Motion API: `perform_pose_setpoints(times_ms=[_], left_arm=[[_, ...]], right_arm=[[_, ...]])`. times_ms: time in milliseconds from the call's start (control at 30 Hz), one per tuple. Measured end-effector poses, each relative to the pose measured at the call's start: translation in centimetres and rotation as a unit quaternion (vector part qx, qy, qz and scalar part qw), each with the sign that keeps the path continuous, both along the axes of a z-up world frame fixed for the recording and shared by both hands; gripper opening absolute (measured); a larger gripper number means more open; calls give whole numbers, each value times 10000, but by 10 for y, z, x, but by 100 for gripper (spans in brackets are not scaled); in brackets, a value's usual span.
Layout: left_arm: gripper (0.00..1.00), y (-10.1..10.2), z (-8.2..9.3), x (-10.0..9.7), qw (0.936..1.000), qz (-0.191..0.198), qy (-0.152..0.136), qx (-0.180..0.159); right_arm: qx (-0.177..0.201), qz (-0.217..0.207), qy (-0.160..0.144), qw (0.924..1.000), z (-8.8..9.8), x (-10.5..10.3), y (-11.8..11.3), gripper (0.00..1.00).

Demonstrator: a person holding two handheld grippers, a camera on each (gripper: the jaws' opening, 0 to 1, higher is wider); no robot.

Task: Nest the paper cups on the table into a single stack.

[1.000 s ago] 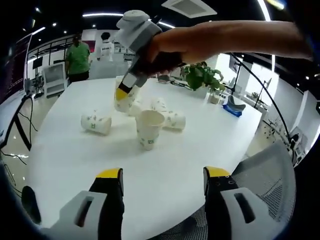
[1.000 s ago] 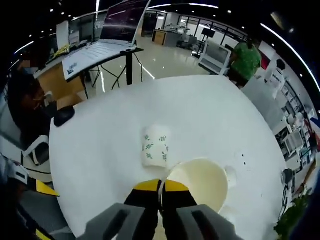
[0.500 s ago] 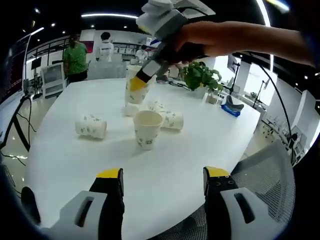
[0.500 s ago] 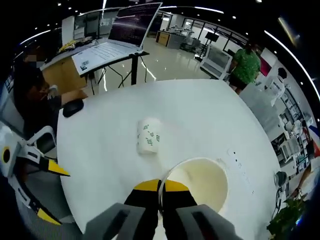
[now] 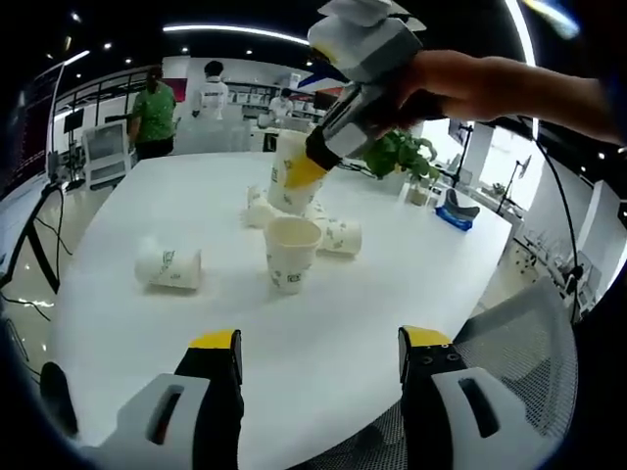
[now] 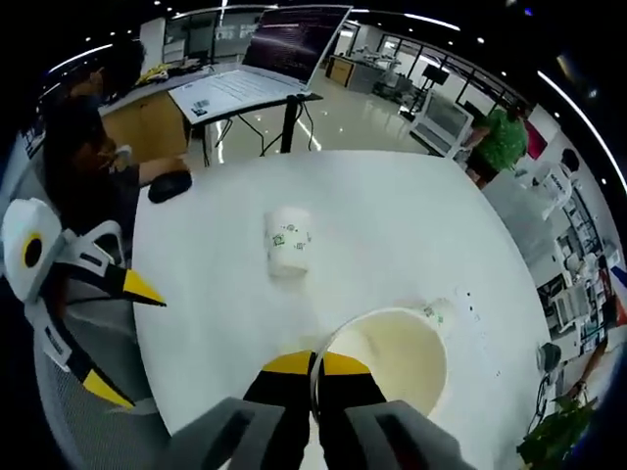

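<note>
Pinching a smooth tapered paper cup (image 6: 392, 357) by its rim, right gripper (image 6: 313, 367) jaws narrow, left gripper (image 5: 318, 343) jaws wide.

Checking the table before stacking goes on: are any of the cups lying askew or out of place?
Yes. One paper cup lies tipped on its side apart from the others, and more tipped cups lie behind the upright cup. The right gripper holds a lifted cup by its rim above them. Nothing looks spilled or crushed.
</note>
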State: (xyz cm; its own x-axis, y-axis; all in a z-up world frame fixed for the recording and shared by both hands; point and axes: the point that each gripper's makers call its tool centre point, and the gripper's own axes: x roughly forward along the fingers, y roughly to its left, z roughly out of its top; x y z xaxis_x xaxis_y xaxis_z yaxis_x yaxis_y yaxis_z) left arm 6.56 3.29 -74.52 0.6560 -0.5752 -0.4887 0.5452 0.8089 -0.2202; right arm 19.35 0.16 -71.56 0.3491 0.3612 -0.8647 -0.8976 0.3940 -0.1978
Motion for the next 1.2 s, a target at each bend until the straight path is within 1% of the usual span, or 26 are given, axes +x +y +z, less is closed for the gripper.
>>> perform_pose_setpoints(times_ms=[67,133,233,333,367,533,600,1200], left_arm=[[64,0,1,0,10000,-4,-2,1],[64,0,1,-1,10000,-3,-2,1],[64,0,1,-1,10000,-2,0,1],[64,0,0,0,10000,4,9,-2],[64,1,-1,0,10000,8,5,-6],[64,1,-1,0,10000,13,6,-5],[64,1,-1,1,10000,12,10,-2],[64,-1,-3,0,10000,-48,23,-14]], right_arm=[[-23,23,21,10000,-3,1,0,0],[-11,27,71,10000,-6,-5,2,0],[-28,39,131,9999,-14,-6,3,0],[-44,60,166,9998,-17,-8,4,0],[-57,68,179,9998,-20,-7,5,0],[-87,76,230,9997,-25,-6,5,0],[-87,70,246,9996,-24,-8,4,0],[-164,14,329,9993,-31,-10,0,0]])
